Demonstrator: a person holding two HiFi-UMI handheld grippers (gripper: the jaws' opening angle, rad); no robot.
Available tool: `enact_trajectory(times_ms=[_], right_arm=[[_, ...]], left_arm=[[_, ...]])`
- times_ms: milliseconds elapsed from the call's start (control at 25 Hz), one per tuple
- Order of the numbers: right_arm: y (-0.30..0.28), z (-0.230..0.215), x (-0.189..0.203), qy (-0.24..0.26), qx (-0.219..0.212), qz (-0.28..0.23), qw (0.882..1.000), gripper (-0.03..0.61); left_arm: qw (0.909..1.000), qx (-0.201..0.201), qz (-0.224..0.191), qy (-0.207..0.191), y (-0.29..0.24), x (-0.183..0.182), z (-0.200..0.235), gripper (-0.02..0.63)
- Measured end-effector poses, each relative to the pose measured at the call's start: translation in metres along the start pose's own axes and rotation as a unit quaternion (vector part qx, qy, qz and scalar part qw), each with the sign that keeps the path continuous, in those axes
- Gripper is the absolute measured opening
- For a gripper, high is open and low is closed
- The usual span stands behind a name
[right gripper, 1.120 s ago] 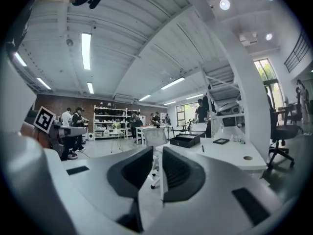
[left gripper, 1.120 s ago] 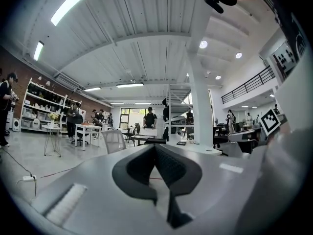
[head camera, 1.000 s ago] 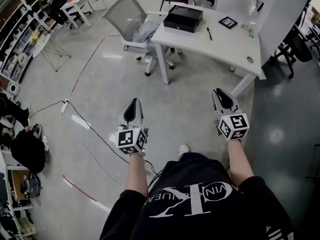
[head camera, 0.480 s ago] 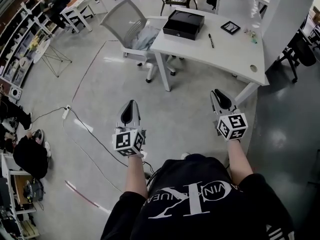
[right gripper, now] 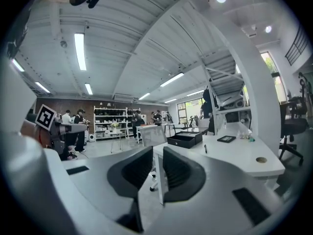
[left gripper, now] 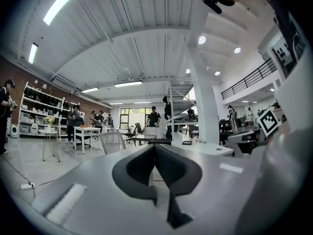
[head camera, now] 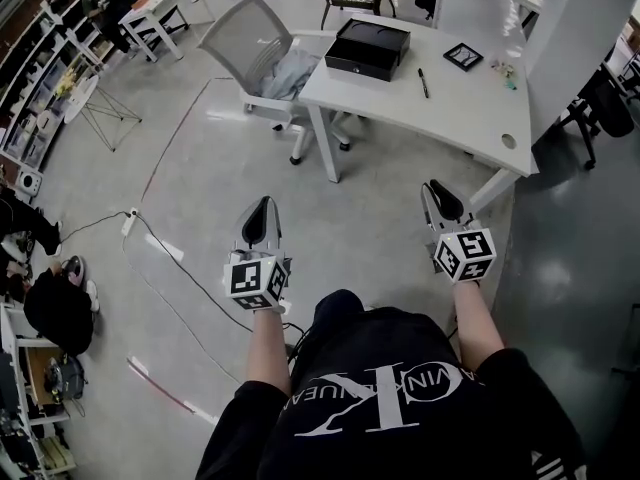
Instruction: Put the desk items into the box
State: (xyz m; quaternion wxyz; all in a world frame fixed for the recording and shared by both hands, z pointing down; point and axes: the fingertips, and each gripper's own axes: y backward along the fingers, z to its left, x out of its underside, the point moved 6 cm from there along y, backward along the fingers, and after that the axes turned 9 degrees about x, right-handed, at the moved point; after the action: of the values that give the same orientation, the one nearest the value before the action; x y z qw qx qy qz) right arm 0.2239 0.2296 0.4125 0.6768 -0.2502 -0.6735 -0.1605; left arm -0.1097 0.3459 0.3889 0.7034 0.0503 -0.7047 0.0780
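A black box (head camera: pixel 367 48) lies on the far left part of a white desk (head camera: pixel 460 103). To its right on the desktop lie a black pen (head camera: pixel 422 81), a small black square item (head camera: pixel 461 56) and some tiny bits (head camera: pixel 505 68). Both grippers hang over the floor, well short of the desk. My left gripper (head camera: pixel 258 218) is shut and empty, its pads touching (left gripper: pixel 155 148). My right gripper (head camera: pixel 440 200) holds nothing, and a narrow gap shows between its pads (right gripper: pixel 158 151). The right gripper view shows the box (right gripper: pixel 186 139) and pen (right gripper: pixel 206 149) ahead.
A grey mesh office chair (head camera: pixel 255 38) stands at the desk's left end. A power strip (head camera: pixel 129 220) with a cable lies on the floor to the left. More desks, shelves and people are at the far left. A dark chair (head camera: pixel 600 93) stands at the right.
The view has shifted slightly toward the desk. A knee now shows between the arms where a shoe was. Both grippers keep their pose.
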Motion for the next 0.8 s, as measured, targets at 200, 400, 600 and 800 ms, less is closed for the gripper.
enact_trajectory(times_ms=[200,400,600,800], right_arm=[[-0.003,0.002,0.003,-0.002,-0.007,0.007,1.000,0.026],[-0.013,0.000,0.014,-0.008,-0.004,0.025,1.000,0.026],[-0.033,-0.004,0.014,-0.007,-0.003,0.034,0.999,0.026],[-0.067,-0.011,0.005,-0.001,-0.003,0.033,0.999,0.026]], left_arm=[[0.9999,-0.004,0.010,0.000,0.002,0.001,0.005,0.011],[0.9997,-0.003,0.021,0.014,-0.003,0.013,0.009,0.011],[0.9993,0.000,0.030,0.022,-0.021,0.019,0.019,0.011],[0.9993,0.003,0.025,0.027,-0.052,0.018,0.033,0.011]])
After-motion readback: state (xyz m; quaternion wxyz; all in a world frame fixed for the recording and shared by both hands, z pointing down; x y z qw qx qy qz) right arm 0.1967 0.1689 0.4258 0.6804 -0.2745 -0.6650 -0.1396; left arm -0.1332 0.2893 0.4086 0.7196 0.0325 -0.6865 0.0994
